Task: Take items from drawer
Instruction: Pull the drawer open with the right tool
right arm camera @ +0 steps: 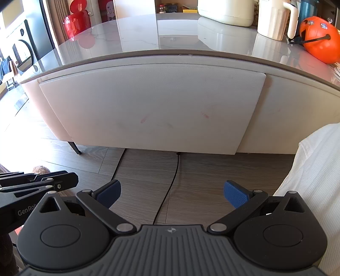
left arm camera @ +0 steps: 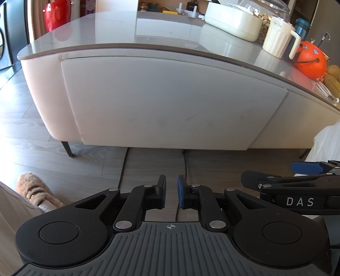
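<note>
A low white coffee table with a glossy grey top (left arm camera: 106, 31) fills both views. Its wide white drawer front (left arm camera: 170, 102) (right arm camera: 153, 106) is closed flush, so nothing inside shows. My left gripper (left arm camera: 171, 191) hovers above the wood floor well short of the drawer, its blue pads (left arm camera: 162, 191) drawn nearly together with only a narrow slit and nothing between them. My right gripper (right arm camera: 172, 193) is held at about the same distance, its blue pads (right arm camera: 235, 194) spread wide and empty. Each gripper's side shows at the edge of the other's view.
On the tabletop stand a cream box (left arm camera: 231, 23), a white jug (left arm camera: 278, 38), an orange pumpkin toy (left arm camera: 310, 58) and a red object (left arm camera: 56, 14). A black cable (right arm camera: 170, 191) runs across the floor. White fabric (right arm camera: 314, 180) lies right; a furry slipper (left arm camera: 36, 189) left.
</note>
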`<action>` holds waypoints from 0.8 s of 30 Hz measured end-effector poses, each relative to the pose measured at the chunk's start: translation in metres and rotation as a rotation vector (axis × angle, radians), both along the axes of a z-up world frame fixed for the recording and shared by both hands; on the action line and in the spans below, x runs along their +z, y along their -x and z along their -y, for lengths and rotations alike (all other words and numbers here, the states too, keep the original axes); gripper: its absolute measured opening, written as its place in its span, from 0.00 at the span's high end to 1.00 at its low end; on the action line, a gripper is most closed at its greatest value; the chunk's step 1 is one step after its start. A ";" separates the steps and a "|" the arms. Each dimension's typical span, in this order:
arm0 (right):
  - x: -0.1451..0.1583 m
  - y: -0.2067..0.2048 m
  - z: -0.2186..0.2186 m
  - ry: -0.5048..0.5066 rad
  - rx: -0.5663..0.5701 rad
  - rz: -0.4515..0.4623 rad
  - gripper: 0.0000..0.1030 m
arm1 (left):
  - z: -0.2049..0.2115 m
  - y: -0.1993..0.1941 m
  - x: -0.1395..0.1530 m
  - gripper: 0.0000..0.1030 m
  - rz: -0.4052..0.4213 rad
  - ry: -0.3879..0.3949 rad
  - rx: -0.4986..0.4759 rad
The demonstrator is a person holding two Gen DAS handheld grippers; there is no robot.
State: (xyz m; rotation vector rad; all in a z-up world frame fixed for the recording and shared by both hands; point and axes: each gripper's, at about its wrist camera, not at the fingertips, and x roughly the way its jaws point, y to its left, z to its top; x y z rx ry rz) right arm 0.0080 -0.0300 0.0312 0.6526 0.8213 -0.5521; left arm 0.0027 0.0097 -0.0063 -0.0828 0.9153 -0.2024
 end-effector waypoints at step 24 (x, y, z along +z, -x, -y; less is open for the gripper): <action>-0.008 -0.003 0.151 0.190 0.034 0.170 0.00 | -0.115 -0.100 0.048 0.83 0.220 0.005 0.176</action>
